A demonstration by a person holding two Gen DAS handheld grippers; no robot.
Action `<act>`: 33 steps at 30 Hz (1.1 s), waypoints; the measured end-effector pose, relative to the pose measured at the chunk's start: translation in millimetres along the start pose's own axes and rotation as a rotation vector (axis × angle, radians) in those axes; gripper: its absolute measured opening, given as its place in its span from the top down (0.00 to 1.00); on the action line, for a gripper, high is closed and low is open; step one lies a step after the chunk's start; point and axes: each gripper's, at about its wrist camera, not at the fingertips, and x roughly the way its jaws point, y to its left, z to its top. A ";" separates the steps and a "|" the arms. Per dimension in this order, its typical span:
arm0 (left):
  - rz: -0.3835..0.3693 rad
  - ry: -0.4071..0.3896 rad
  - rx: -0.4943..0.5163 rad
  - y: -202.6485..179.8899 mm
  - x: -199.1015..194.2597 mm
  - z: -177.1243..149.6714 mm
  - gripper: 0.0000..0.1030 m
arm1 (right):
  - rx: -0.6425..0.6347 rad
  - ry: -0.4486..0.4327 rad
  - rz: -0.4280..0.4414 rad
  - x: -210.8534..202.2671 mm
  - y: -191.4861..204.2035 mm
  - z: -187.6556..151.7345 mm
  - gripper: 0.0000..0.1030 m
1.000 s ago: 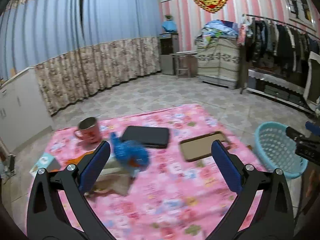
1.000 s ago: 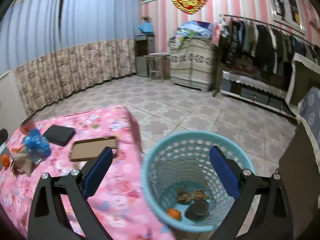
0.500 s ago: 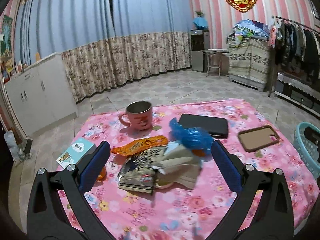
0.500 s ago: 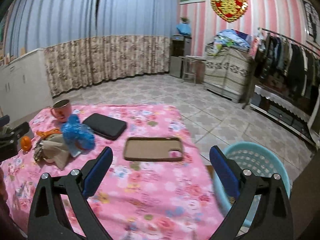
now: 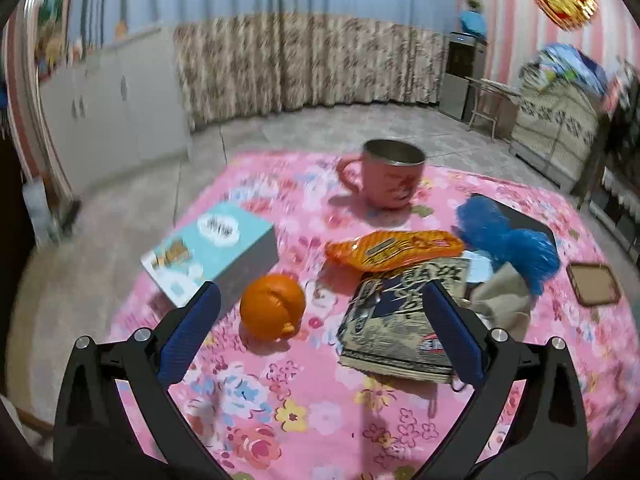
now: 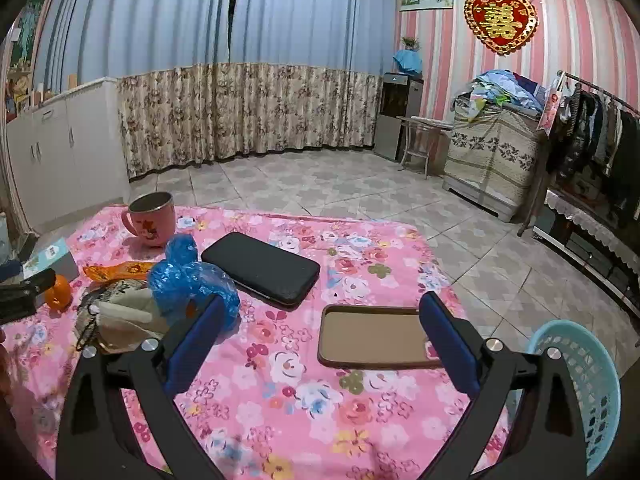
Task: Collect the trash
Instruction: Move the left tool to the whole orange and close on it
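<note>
While both claws gape empty, the left claw (image 5: pixel 320 320) hovers over an orange (image 5: pixel 273 306) on the desk (image 5: pixel 320 408); the right claw (image 6: pixel 320 332) hovers near a blue basket (image 6: pixel 588 384).

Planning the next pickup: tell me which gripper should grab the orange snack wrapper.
Left. The left gripper is open over the trash pile with the orange snack wrapper just ahead. The right gripper, also open, faces the phone case, farther away.

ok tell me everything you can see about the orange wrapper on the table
The orange wrapper is a long, glossy, crinkled plastic packet with a pale printed label. It lies flat on the pink floral tablecloth, in front of the pink mug, its near edge resting on the dark printed packet. Neither gripper touches it.
</note>
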 end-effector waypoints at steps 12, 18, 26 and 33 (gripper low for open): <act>0.054 0.114 -0.129 28.4 52.3 -12.0 0.11 | 0.032 0.096 0.003 18.9 -11.0 -25.0 0.07; 0.067 0.155 -0.115 29.5 68.6 -10.2 0.30 | 0.041 0.126 0.013 26.5 -10.8 -29.8 0.07; 0.059 0.151 -0.113 31.5 73.6 -7.1 0.50 | 0.030 0.124 0.023 24.2 -5.5 -31.5 0.07; 0.029 0.143 -0.115 31.0 69.6 -4.2 0.55 | 0.002 0.134 0.019 27.3 2.0 -34.9 0.07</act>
